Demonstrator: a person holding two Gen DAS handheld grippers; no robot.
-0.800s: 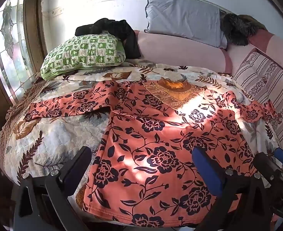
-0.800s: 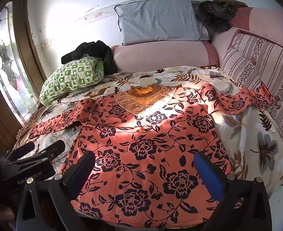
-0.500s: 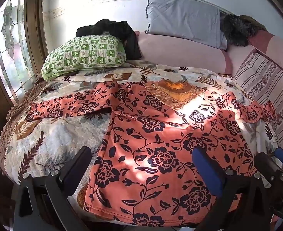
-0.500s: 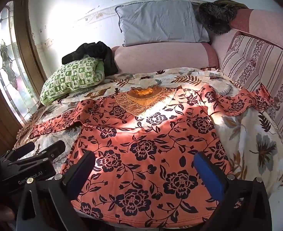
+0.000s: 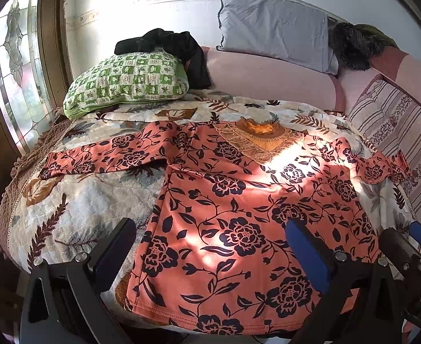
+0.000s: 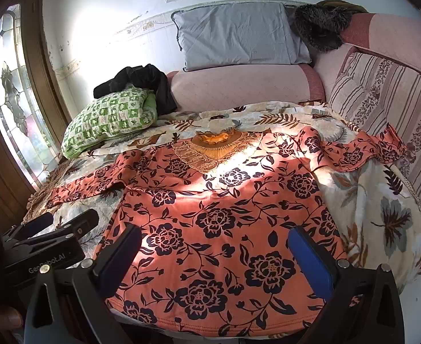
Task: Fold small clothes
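Lying flat and unfolded on bed (image 5: 76, 200): floral top (image 5: 239, 215) (sleeves spread). Left gripper (image 5: 210, 246), right gripper (image 6: 214, 253) gaping, holding nothing; all folding left.

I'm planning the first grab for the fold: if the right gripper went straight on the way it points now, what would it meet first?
Most likely the orange floral top, spread flat on the bed: the open right gripper frames its lower body just above the hem. Nothing else shows between the fingers, though depth is hard to judge.
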